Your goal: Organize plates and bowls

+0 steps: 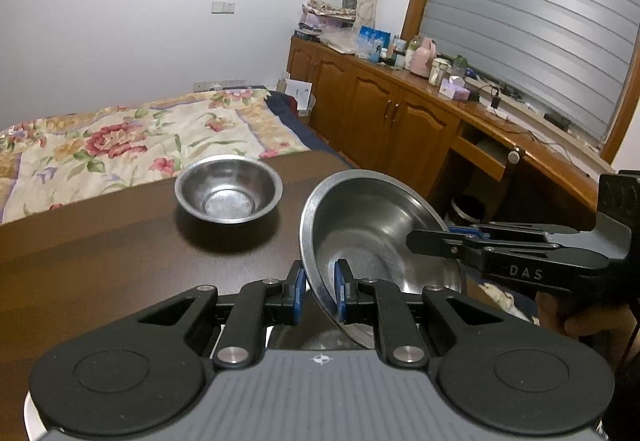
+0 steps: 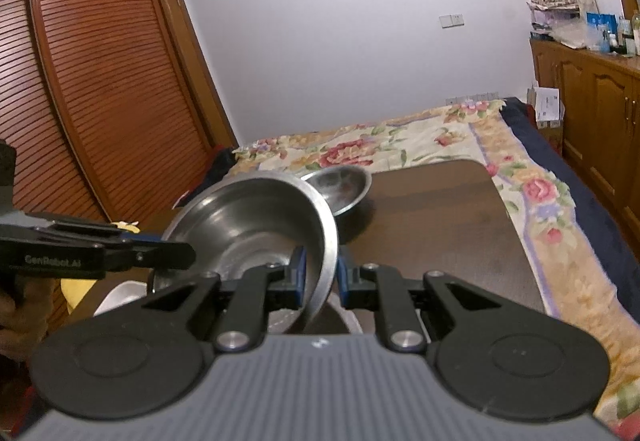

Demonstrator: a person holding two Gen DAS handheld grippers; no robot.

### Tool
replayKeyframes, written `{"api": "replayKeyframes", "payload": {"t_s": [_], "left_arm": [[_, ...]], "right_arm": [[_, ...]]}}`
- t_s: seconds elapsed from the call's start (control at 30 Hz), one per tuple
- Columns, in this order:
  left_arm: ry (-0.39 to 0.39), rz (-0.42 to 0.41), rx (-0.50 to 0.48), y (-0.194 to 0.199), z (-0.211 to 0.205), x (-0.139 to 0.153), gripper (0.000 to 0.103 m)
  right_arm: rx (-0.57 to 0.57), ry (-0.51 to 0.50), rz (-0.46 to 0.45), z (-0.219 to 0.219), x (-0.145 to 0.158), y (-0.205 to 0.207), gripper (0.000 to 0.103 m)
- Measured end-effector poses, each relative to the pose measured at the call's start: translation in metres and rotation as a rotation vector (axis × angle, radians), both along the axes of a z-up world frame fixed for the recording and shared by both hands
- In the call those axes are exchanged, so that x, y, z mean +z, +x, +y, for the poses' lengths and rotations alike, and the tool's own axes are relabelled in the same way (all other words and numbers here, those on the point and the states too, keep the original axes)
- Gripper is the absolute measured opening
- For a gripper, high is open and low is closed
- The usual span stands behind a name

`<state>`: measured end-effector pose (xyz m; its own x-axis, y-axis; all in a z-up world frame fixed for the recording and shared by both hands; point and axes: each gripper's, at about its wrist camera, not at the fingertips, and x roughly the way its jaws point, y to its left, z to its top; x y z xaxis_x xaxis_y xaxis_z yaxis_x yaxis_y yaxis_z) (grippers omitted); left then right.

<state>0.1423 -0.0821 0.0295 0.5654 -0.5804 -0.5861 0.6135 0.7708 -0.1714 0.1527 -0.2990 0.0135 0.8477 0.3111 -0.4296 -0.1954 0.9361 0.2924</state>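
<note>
Both grippers clamped on one tilted steel bowl.

Left gripper (image 1: 320, 295) and right gripper (image 2: 322, 277) each pinching the large bowl (image 1: 372, 225) rim, held above the desk (image 1: 100, 249). Smaller bowl (image 1: 228, 193) standing apart, farther back; not yet nested, stacking seemingly left to do.

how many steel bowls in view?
2 clear: large bowl tilted, rim gripped by both the left gripper and right gripper; small bowl upright on table. Dishware beneath partly hidden.
</note>
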Motion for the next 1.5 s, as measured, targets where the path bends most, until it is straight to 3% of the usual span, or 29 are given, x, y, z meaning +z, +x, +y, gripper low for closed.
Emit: {"api": "replayKeyframes", "payload": {"t_s": [0.77, 1.5], "left_arm": [[0.046, 0.055, 0.000, -0.031, 0.013, -0.043, 0.017], [0.078, 0.020, 0.038, -0.028, 0.011, -0.057, 0.017]], "right_arm": [[-0.003, -0.003, 0.066, 0.016, -0.030, -0.020, 0.018], [-0.002, -0.184, 0.015, 0.035, -0.034, -0.022, 0.017]]}}
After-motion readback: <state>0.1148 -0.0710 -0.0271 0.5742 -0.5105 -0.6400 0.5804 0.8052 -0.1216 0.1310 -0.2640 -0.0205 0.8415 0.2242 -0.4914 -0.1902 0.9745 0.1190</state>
